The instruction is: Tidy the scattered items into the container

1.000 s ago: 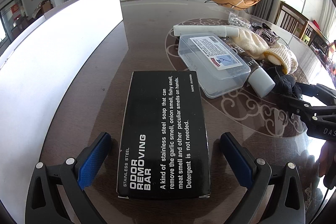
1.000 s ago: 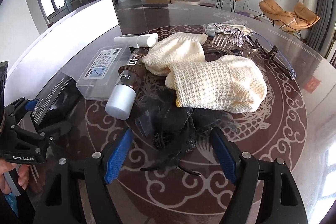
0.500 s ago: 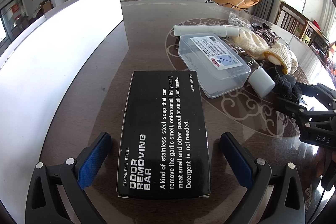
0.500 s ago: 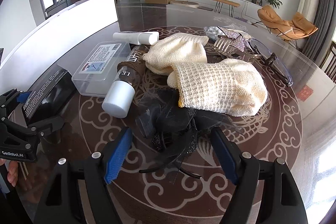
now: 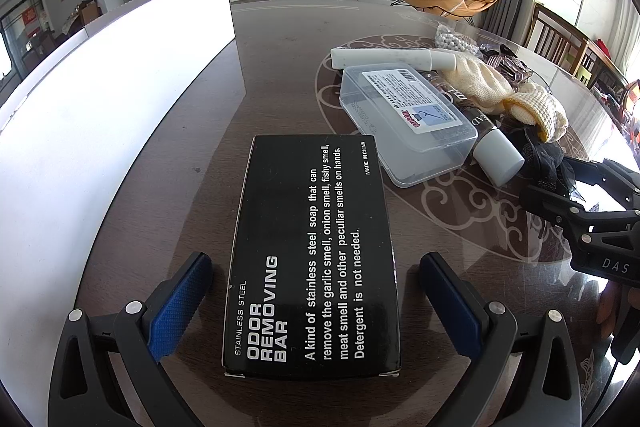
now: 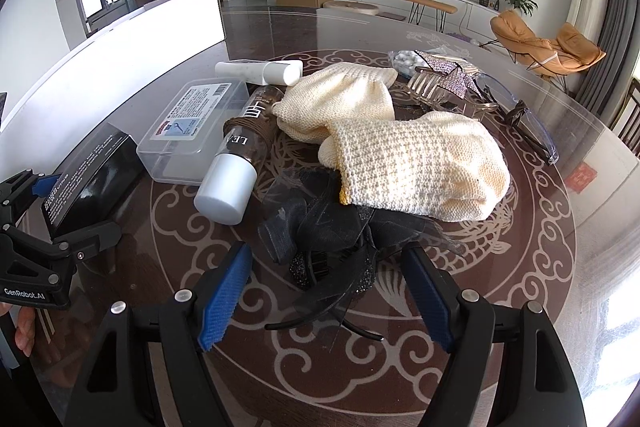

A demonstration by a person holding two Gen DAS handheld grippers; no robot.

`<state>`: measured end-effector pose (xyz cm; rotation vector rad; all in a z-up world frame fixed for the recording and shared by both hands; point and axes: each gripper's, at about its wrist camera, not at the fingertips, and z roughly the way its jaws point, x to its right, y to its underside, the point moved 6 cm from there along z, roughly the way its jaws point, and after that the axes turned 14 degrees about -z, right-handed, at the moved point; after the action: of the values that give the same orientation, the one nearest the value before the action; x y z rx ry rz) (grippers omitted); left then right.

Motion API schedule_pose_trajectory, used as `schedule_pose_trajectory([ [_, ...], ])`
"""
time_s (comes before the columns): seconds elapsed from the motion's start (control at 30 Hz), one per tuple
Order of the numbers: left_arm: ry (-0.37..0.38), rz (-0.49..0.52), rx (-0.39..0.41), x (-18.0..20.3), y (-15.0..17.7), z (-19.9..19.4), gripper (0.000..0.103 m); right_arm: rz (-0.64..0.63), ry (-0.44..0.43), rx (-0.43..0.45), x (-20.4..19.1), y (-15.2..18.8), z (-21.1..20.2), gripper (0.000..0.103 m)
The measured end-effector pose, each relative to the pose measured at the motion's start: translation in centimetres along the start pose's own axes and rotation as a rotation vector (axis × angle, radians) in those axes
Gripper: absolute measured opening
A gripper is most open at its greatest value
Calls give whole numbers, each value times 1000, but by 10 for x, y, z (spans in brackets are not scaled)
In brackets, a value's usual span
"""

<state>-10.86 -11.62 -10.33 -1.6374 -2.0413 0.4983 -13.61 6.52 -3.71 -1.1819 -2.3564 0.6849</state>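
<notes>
A black box (image 5: 312, 251) printed "ODOR REMOVING BAR" lies flat on the brown table between the open fingers of my left gripper (image 5: 316, 303), with a gap on each side. My right gripper (image 6: 326, 291) is open around a black mesh hair piece (image 6: 328, 231) without gripping it. Behind the hair piece lie two cream knitted gloves (image 6: 420, 163), a brown bottle with a white cap (image 6: 236, 167), a clear plastic box (image 6: 192, 131) and a white tube (image 6: 260, 71). The white container wall (image 5: 100, 99) runs along the left.
A hair comb clip (image 6: 436, 83), a bag of white beads (image 6: 404, 59) and clear glasses (image 6: 528, 131) lie at the back right of the pile. The right gripper shows at the right edge of the left wrist view (image 5: 576, 203). Chairs stand beyond the table.
My right gripper has risen and tilted slightly, so the pile sits a bit lower in its view. My left gripper and the black box have not moved.
</notes>
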Motion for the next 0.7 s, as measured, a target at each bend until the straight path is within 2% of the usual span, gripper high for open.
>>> schedule_pose_trajectory([
  [0.33, 3, 15, -21, 0, -1, 0, 103, 2, -3, 3, -1, 0, -2, 78],
  [0.37, 3, 18, -26, -1, -2, 0, 103, 9, -4, 9, 0, 1, -3, 74],
  [0.4, -4, 6, -14, -4, -4, -2, 90, 16, -6, 19, 2, 2, -6, 54],
  [0.43, -5, -8, 3, -6, -7, -6, 59, 20, -13, 34, 4, 4, -10, 39],
  [0.6, 42, -24, -9, -5, -4, -22, 58, 88, -96, 64, 11, 29, -31, 39],
  [0.67, 69, -25, 1, 0, 5, -38, 58, 160, -168, 108, 14, 42, -52, 39],
  [0.7, 81, -25, 4, 4, 10, -44, 58, 178, -175, 124, 15, 48, -62, 39],
])
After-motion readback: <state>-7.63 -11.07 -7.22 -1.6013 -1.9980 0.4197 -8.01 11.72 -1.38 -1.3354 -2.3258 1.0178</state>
